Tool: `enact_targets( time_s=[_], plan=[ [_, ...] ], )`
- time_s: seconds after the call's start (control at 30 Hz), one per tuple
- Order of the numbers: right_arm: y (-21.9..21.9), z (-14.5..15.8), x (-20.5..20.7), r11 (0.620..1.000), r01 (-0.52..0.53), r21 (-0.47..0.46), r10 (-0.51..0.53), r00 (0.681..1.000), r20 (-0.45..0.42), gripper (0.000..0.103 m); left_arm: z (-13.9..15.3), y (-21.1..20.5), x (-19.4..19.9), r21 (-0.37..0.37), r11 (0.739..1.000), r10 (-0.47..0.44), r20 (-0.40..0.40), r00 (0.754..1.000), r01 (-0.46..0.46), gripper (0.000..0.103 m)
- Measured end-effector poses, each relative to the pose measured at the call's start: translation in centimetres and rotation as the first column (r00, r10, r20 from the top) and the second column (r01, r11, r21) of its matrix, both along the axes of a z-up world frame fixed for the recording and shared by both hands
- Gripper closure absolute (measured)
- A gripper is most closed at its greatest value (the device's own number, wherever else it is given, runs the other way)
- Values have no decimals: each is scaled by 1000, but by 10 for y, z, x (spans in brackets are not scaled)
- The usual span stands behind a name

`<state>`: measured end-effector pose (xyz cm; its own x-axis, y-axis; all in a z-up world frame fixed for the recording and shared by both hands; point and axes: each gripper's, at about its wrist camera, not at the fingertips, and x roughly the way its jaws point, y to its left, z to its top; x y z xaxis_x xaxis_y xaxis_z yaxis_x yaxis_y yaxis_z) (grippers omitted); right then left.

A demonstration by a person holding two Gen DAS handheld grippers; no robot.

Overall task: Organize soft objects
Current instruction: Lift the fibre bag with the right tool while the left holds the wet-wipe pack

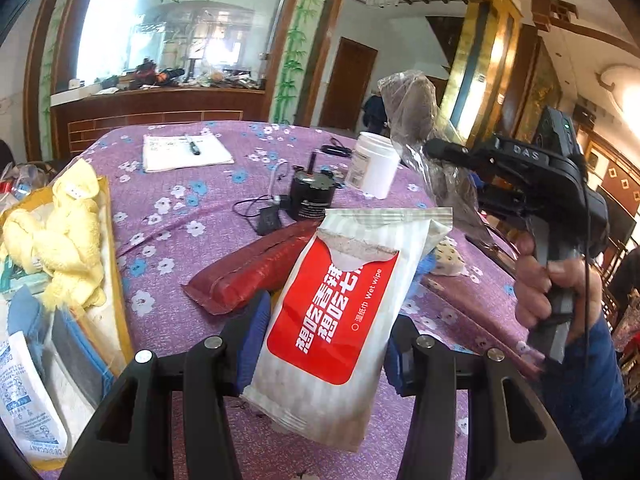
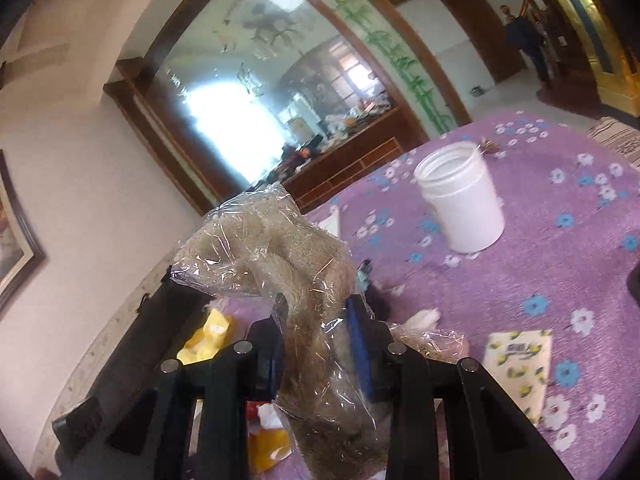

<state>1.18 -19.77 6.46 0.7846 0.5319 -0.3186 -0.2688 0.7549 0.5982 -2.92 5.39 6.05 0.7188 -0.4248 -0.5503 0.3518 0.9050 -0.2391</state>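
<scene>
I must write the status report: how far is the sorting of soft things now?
Done: yellow towel lies in the box at left. In hand: left hand-held gripper holds the wet wipes pack; right hand-held gripper holds a bagged fibre bundle. Left: red pouch, lemon-print tissue pack.

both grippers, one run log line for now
left gripper: shut on wet wipe pack | right gripper: shut on bagged fibre bundle | both lifted

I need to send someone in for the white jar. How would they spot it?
Start at the purple flowered tablecloth covering the round table. Near its far side, right of the black motor and its wires, stands the white jar. It is the only upright, plain white plastic container there, open-topped with a label on its side.
</scene>
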Motion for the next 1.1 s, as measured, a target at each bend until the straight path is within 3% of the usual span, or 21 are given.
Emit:
enact_targets(
  time_s=[0.23,0.43,1.1],
  plan=[
    [42,-5,-5,989,-86,-119,87,996,-3,71,-2,5,2,-12,1000,28,-20,999,-28,53],
    [56,-10,-5,979,-135,-150,135,991,-10,71,-1,5,-1,-3,999,44,-15,999,-44,53],
    [67,-8,-7,967,-159,-200,161,987,-5,71,4,-2,-9,47,997,66,22,998,-67,53]
  ],
)
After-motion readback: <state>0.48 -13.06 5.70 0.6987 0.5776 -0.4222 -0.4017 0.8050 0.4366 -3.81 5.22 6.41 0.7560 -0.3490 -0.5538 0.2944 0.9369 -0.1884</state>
